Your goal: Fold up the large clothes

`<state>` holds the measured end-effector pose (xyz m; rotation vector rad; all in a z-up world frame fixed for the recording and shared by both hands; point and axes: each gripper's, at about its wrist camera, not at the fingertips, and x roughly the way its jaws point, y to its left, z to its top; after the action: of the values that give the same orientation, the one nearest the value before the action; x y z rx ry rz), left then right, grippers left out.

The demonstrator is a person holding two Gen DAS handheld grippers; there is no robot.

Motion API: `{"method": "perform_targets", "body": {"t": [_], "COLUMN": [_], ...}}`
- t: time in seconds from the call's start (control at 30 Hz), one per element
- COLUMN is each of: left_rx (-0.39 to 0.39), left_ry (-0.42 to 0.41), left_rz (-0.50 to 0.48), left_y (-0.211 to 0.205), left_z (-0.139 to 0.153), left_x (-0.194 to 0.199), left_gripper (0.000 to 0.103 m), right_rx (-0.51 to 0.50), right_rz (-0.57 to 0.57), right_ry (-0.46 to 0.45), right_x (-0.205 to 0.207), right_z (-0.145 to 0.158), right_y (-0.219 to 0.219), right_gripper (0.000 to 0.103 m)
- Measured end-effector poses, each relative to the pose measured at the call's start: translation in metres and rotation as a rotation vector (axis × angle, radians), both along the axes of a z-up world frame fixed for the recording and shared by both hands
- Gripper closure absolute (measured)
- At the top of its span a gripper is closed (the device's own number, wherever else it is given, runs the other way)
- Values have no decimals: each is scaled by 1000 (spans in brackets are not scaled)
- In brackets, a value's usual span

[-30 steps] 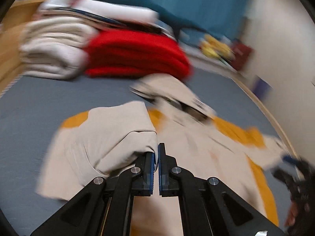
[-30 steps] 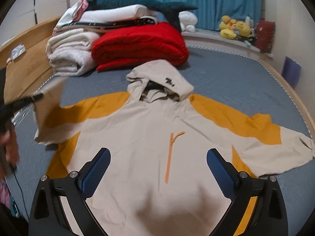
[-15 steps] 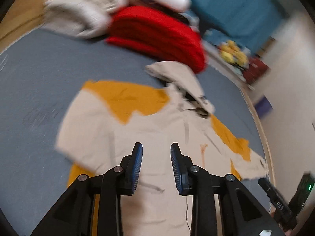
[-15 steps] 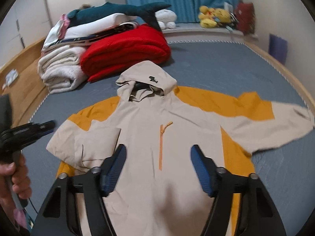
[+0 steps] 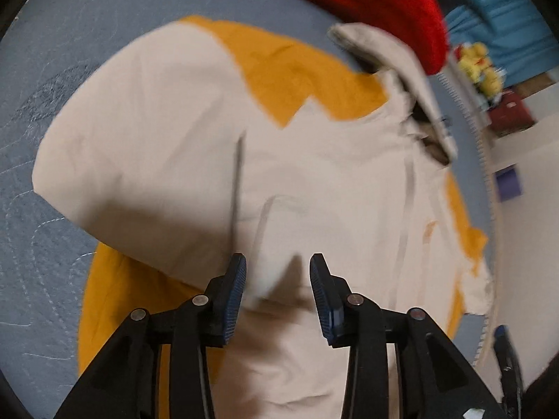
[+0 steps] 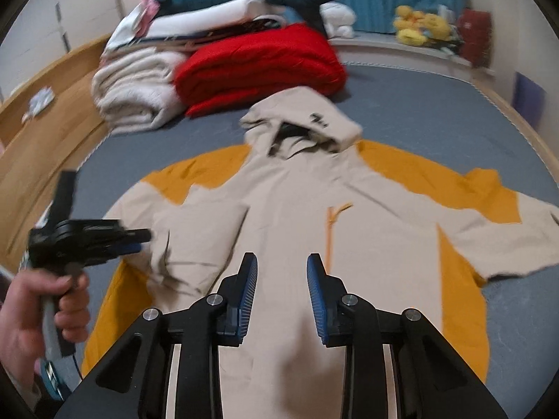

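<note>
A beige hooded jacket with orange panels [image 6: 286, 216] lies front up on the grey mattress [image 6: 436, 125]. Its left sleeve [image 6: 195, 230] is folded inward over the chest; its right sleeve [image 6: 489, 223] lies spread out. My left gripper [image 5: 277, 279] is open and empty, just above the folded sleeve [image 5: 146, 146]; it also shows in the right wrist view [image 6: 139, 239]. My right gripper [image 6: 282, 279] is open and empty above the jacket's lower front.
Folded red quilt [image 6: 258, 66], white blankets [image 6: 136, 94] and stacked bedding lie at the head of the bed. A wooden bed frame [image 6: 45, 132] runs along the left. Plush toys [image 6: 419, 24] sit by the blue curtain. A wall runs along the right.
My left gripper carried the left sleeve inward, let it go and opened; the sleeve now lies folded on the chest. My right gripper's jaws narrowed and moved nearer the jacket.
</note>
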<state>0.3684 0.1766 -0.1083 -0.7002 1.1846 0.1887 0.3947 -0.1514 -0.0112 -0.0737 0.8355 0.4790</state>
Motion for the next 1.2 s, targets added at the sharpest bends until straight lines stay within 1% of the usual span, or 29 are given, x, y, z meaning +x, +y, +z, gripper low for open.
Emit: {"method": "perform_targets", "body": {"t": [0.07,0.13,0.17,0.2,0.27,0.3,0.33,0.37,0.4,0.43,0.47,0.5,0.6,0.63,0.73,0.83,0.9,0.93,0.97,1.0,1.07,1.1,1.2], "left_rx": [14,17,15,6,-42,-61,-71,-79,-96,-110,-139,-189,-308,-333,-372,-366,-370,-369,-368,-373,-387,-388,-352], "left_ry": [6,7,10,20,17,2,-20,-44,-96,-128,-176,-231,-308,-322,-327,-324,-319,-313,-310,-307,-312,-321,-361], "left_rz": [6,11,12,12,11,4,-8,-17,-39,-59,-93,-133,-229,-269,-359,-414,-430,-441,-447,-454,-451,-442,-396], "left_y": [3,5,6,5,5,5,3,1,-2,-5,-11,-18,-40,-51,-74,-89,-98,-100,-102,-102,-95,-90,-70], "left_z": [-3,-5,-8,-12,-17,-16,-14,-10,0,6,16,26,40,43,47,50,50,50,48,49,49,52,65], "left_x": [2,5,5,6,8,8,10,8,9,10,12,14,18,19,20,20,26,27,25,25,20,19,16], "left_gripper": [68,66,66,66,72,84,100,100,100,101,101,102,103,103,103,103,103,103,103,103,103,103,103], "right_rx": [-7,-8,-10,-12,-19,-28,-42,-57,-67,-76,-82,-84,-98,-97,-91,-88,-77,-71,-67,-65,-62,-56,-24], "right_rz": [22,36,47,58,101,116,136,153,164,178,195,204,222,225,221,205,195,190,185,184,165,145,69], "right_ry": [12,38,56,72,117,126,129,121,113,108,104,102,86,81,68,73,85,88,89,90,87,83,96], "right_x": [4,11,15,17,22,21,21,20,19,17,15,14,8,7,6,8,10,11,12,13,16,18,31], "right_z": [-7,-15,-20,-23,-35,-40,-44,-47,-49,-51,-53,-54,-56,-56,-55,-57,-59,-60,-61,-62,-62,-62,-60], "right_y": [8,16,21,25,37,41,47,53,57,61,65,66,70,71,73,72,72,72,72,72,70,67,48], "right_gripper": [69,63,57,52,47,44,44,44,44,44,44,44,44,44,44,44,44,44,49,63,84,88,91]}}
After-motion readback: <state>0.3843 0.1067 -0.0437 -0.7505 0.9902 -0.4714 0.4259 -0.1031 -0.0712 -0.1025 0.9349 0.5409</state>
